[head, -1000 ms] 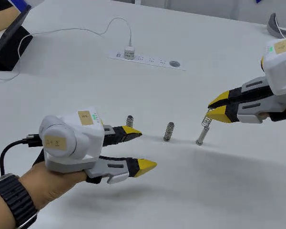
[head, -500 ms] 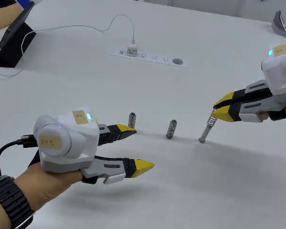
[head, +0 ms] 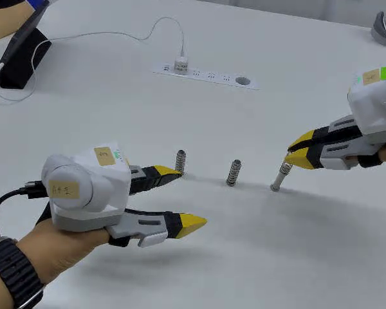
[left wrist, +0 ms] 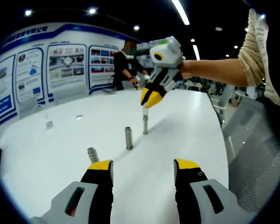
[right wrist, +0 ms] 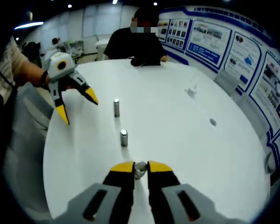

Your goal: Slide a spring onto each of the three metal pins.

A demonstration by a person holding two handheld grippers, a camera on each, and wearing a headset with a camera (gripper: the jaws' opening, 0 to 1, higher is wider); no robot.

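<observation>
Left silver metal pin (head: 180, 161) and centre pin (head: 233, 172) look finished; right tool (head: 289, 153) clenches the third coiled steel spring (head: 284, 170) partway down; left tool (head: 188, 196) gapes.

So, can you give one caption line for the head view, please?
Right gripper holds a coiled steel spring on the rightmost slim metal pin; left gripper open.

Right gripper (right wrist: 141, 164), fingers close around a spring (right wrist: 140, 171)

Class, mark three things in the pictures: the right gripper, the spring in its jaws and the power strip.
right gripper (head: 289, 154), head view, between its yellow jaw tips.
spring (head: 284, 170), head view, coils just below the jaws.
power strip (head: 209, 76), head view, its white top face.
</observation>
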